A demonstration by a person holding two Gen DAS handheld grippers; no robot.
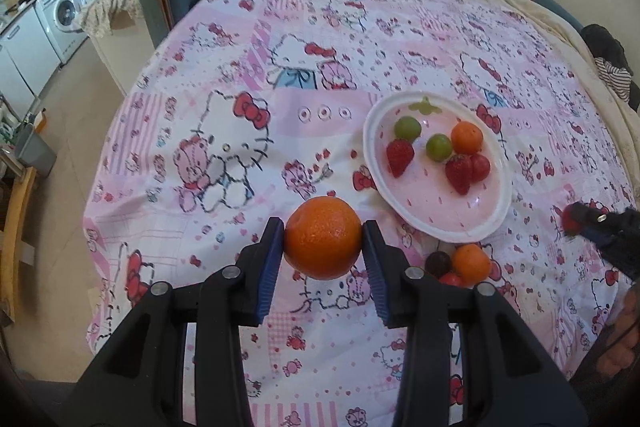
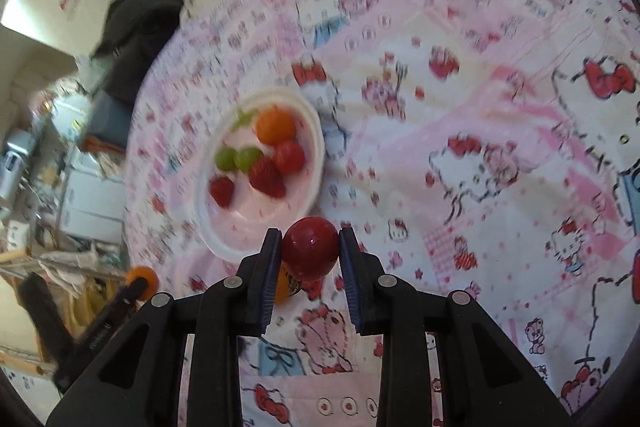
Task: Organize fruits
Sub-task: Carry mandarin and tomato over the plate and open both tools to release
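Holding a round orange mandarin with dimpled skin (image 1: 323, 238) between the blue-padded fingers of my left gripper (image 1: 323, 241), I am carrying it in the air above the pink cartoon-cat bedsheet (image 1: 224, 99), with the white-rimmed pink oval plastic plate (image 1: 448, 227) lying toward two o'clock from it. My right gripper (image 2: 310, 254) is clamping a glossy dark-red round fruit (image 2: 310, 251), hovering just short of the plate's near rim at about eleven o'clock in that view.

On the plate are already sitting two green grapes (image 1: 408, 128), two strawberries (image 1: 400, 157), a small orange (image 1: 467, 137) and a red round fruit (image 1: 480, 167). Beside the plate's near edge, at four o'clock from my mandarin, a smaller orange (image 1: 471, 264) and a dark purple grape (image 1: 438, 263) are waiting on the sheet.

I judge the main risk to be rolling: both fruits are smooth and nearly spherical, so a release from any height onto the sloped plate could send them into the others or over the rim. The soft bed could also tip the plate if I am pressing its edge. My two grippers are converging on one plate and could collide.

The mandarin has no real long axis; which way its stem end is facing I cannot tell. The plate's long axis is running from ten to four o'clock.
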